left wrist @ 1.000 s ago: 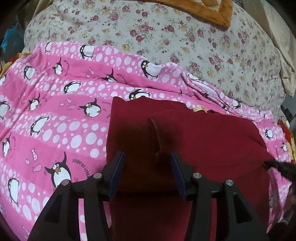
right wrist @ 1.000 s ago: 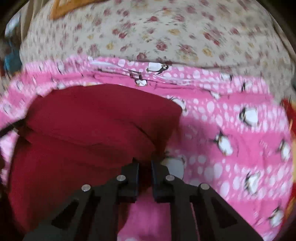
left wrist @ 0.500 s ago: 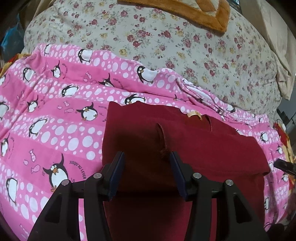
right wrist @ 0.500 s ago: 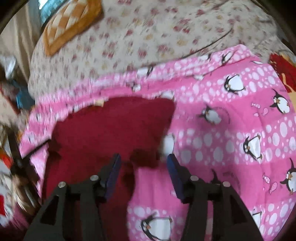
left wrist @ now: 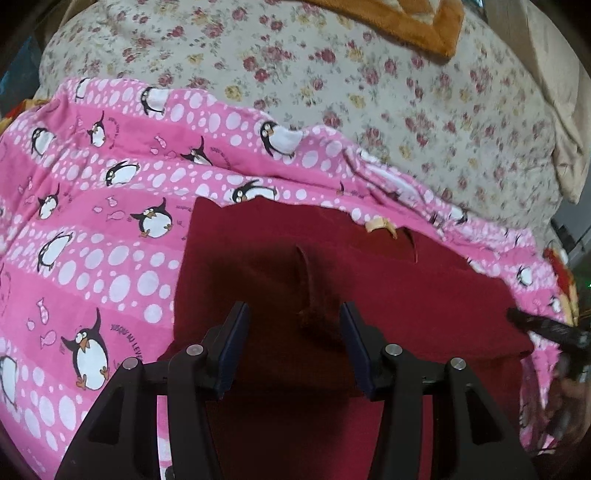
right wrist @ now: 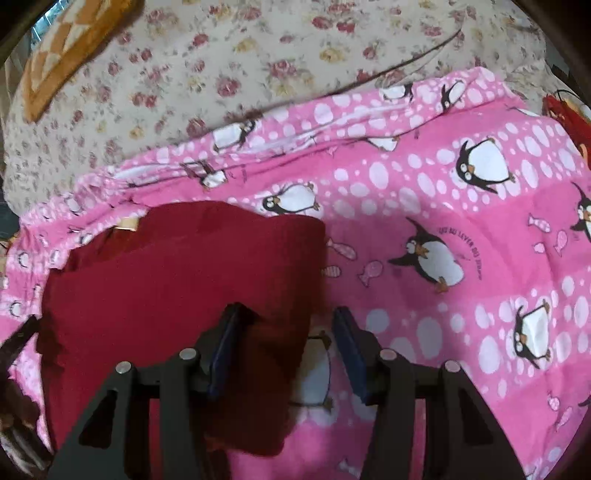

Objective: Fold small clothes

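A dark red garment (left wrist: 369, 280) lies folded on a pink penguin blanket (left wrist: 92, 221), with a pale label (left wrist: 380, 225) at its far edge. My left gripper (left wrist: 293, 343) is open and empty, just above the garment's middle fold. In the right wrist view the garment (right wrist: 166, 280) lies left of centre. My right gripper (right wrist: 286, 347) is open and empty over its right edge, straddling cloth and blanket (right wrist: 461, 221). The tip of the right gripper shows at the right edge of the left wrist view (left wrist: 539, 326).
A floral bedcover (left wrist: 369, 92) lies beyond the blanket, with an orange cushion (left wrist: 417, 22) at the far side, also in the right wrist view (right wrist: 70, 55). A red and yellow item (right wrist: 565, 110) sits at the blanket's right edge.
My right gripper was shut on the garment's right edge a second ago; it has opened and let go. The folded layer now lies flat. My left gripper stayed open and drew back slightly.
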`<act>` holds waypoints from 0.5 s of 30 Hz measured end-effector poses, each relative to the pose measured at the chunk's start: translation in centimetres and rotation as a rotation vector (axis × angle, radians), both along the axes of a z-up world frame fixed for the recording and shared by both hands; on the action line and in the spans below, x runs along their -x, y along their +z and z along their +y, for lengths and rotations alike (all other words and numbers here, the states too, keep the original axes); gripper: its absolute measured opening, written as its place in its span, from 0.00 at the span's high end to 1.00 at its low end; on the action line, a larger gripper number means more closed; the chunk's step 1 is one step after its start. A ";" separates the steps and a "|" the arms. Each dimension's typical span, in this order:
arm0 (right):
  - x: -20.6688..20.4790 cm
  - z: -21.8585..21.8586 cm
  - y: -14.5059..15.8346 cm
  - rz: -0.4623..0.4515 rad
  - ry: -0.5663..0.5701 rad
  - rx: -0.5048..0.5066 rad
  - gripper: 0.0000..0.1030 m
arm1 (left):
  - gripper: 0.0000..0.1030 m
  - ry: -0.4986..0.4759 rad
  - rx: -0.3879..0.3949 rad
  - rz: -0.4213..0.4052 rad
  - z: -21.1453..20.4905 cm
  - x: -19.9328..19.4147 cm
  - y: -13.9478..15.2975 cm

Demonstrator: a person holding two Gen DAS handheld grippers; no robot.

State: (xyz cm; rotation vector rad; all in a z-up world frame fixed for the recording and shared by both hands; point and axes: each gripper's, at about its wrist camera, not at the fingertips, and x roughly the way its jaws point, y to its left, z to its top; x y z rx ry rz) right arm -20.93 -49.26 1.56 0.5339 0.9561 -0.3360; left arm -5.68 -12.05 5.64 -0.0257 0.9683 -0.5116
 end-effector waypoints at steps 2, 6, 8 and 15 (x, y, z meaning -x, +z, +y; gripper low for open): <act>0.9 0.1 1.1 -0.020 -0.002 -0.005 0.47 | 0.71 0.001 -0.021 -0.001 -0.5 0.1 0.0; 2.2 0.1 1.7 -0.062 -0.021 -0.019 0.44 | 0.71 -0.011 -0.052 -0.004 -2.0 -0.1 -0.1; 2.8 -0.4 1.3 -0.080 -0.048 -0.052 0.44 | 0.73 -0.017 -0.071 -0.014 -2.9 -0.3 -0.2; 2.5 -0.4 -0.7 -0.091 -0.048 -0.129 0.44 | 1.00 -0.018 -0.096 -0.027 -3.6 -0.4 -1.0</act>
